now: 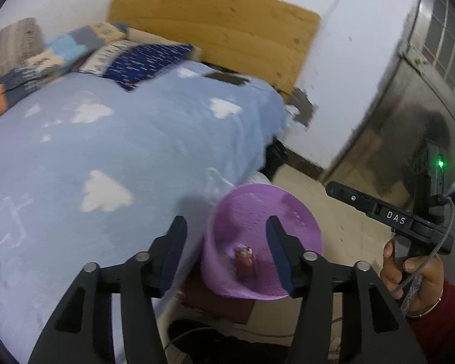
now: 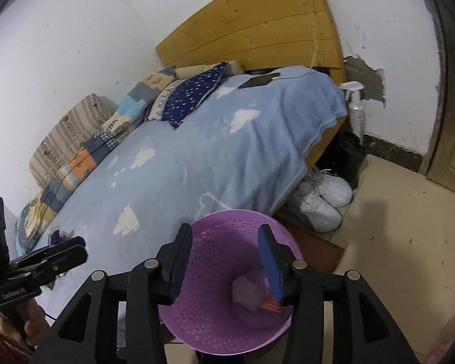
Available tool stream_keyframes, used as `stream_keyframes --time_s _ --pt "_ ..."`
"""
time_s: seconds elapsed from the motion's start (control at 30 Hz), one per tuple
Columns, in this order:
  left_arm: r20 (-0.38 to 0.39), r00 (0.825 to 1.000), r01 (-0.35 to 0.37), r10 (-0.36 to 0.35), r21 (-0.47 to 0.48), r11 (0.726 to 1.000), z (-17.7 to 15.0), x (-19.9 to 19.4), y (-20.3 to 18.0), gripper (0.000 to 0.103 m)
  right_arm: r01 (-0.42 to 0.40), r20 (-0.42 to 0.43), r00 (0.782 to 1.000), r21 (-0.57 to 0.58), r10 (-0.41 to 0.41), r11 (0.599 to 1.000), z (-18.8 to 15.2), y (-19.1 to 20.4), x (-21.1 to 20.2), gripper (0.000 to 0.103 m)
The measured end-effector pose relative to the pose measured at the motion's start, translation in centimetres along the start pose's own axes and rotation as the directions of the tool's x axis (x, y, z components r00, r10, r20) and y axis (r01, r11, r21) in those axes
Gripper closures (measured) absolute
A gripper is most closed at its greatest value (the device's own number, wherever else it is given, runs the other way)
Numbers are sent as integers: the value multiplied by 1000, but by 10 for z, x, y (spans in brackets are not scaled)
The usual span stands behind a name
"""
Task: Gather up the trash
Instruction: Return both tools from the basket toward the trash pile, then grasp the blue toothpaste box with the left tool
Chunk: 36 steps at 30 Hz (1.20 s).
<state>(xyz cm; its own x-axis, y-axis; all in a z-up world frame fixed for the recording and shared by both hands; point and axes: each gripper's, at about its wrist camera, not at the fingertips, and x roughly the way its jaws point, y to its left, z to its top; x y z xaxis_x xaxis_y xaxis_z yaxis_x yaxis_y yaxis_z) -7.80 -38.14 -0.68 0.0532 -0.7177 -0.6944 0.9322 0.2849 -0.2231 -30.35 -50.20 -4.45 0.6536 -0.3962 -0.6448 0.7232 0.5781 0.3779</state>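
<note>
The purple bin (image 2: 227,276) stands at lower centre of both views beside the bed (image 2: 197,163), mouth tilted up toward the cameras, trash (image 2: 248,294) lying inside. Left gripper (image 1: 226,242) and right gripper (image 2: 224,251) hover above it, fingers half open, empty.

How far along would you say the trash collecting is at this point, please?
Done: at least two pieces lie in the purple bin, a red wrapper and a pale wad. In hand: nothing; the left gripper and right gripper stand open above the bin. Left: some small scraps remain on the blanket near the bed's edge.
</note>
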Motion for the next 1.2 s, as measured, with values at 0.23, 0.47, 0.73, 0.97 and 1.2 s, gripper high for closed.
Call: stream_keyframes --time_s 0.23,0.47,0.73,0.97,1.2 --pt "71 984 -154 165 -137 979 -35 -72 69 44 -116 -60 992 -129 109 985 -6 75 18 49" --pt "72 945 -288 318 -275 917 -76 -140 139 43 -296 -168 952 -293 255 909 -24 194 39 46" --pt "0 834 -482 552 -486 729 -140 -207 230 38 -415 -319 899 -399 301 817 -59 325 76 41" --pt "-133 722 -604 679 -600 525 -177 -231 322 38 -496 -455 840 -421 296 760 -114 423 119 41" --pt "-221 653 -704 724 -528 474 -172 -197 377 38 -496 -464 839 -437 284 750 -141 456 154 41"
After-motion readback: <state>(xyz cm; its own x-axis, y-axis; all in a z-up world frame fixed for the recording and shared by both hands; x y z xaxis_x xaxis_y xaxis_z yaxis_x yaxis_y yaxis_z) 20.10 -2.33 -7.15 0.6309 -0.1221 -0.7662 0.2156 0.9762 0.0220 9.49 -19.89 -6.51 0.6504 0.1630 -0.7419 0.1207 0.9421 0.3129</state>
